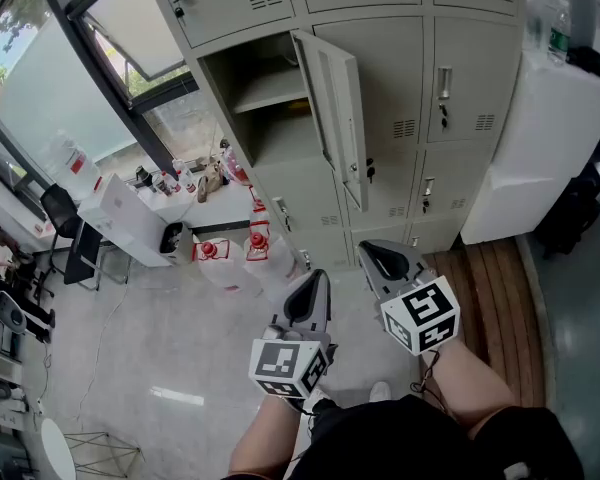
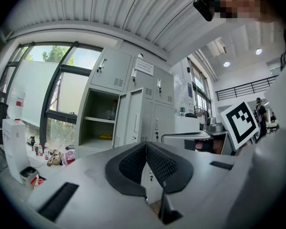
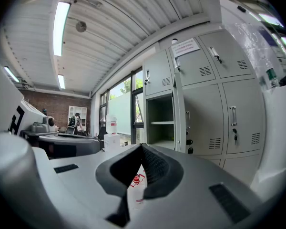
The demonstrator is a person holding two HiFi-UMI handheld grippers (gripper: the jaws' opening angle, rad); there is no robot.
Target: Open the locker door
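Matt grey painted-metal locker door [image 1: 335, 108], glossy pale floor [image 1: 160, 353], wooden slats [image 1: 492, 288]

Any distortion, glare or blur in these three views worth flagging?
Head view: sharp, evenly daylit, open locker door clear. Left gripper view: strong fisheye bending, dark corners, bright windows. Right gripper view: same fisheye, ceiling light blown out.

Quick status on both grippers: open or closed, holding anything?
Left gripper: jaws closed, nothing held.
Right gripper: jaws closed, nothing held.
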